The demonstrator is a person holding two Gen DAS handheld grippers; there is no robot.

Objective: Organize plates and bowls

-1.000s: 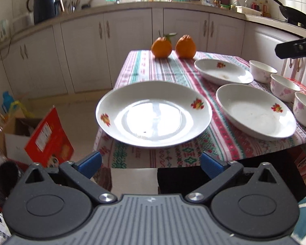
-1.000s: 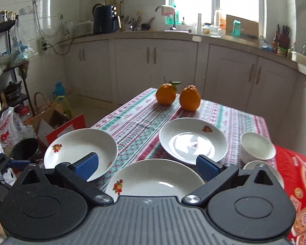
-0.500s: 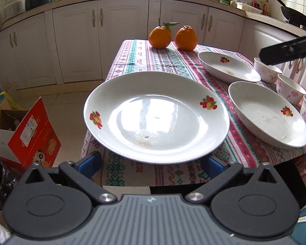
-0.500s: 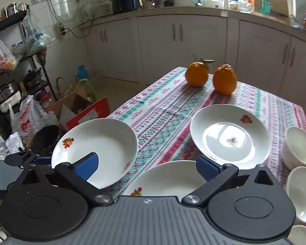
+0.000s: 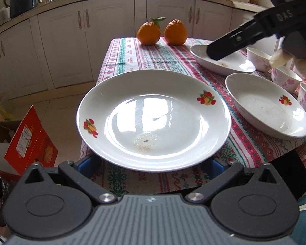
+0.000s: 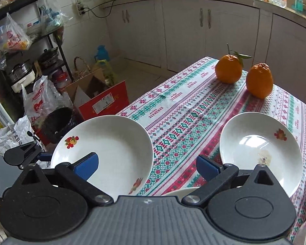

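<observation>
A white plate with fruit prints [image 5: 153, 120] sits at the near left corner of the table, overhanging the edge; it also shows in the right wrist view [image 6: 112, 149]. My left gripper [image 5: 151, 167] is open, its blue pads under the plate's near rim on either side. A second plate [image 5: 265, 108] lies to its right, a third plate [image 5: 224, 61] behind that. My right gripper [image 6: 146, 165] is open and empty above the table between the plates; its arm shows in the left wrist view [image 5: 244, 38] over the far plate [image 6: 259, 151]. Three pink-flowered bowls [image 5: 285, 77] stand at right.
Two oranges [image 5: 163, 32] sit at the table's far end on the patterned cloth [image 6: 183, 114]. A red cardboard box [image 5: 28, 143], bags and a dark bin [image 6: 57, 122] stand on the floor left of the table. Cabinets [image 5: 91, 40] line the back.
My left gripper has moved forward until its pads reach under the near plate's rim. My right gripper has moved forward and tilted down over the table, toward the far plate.
</observation>
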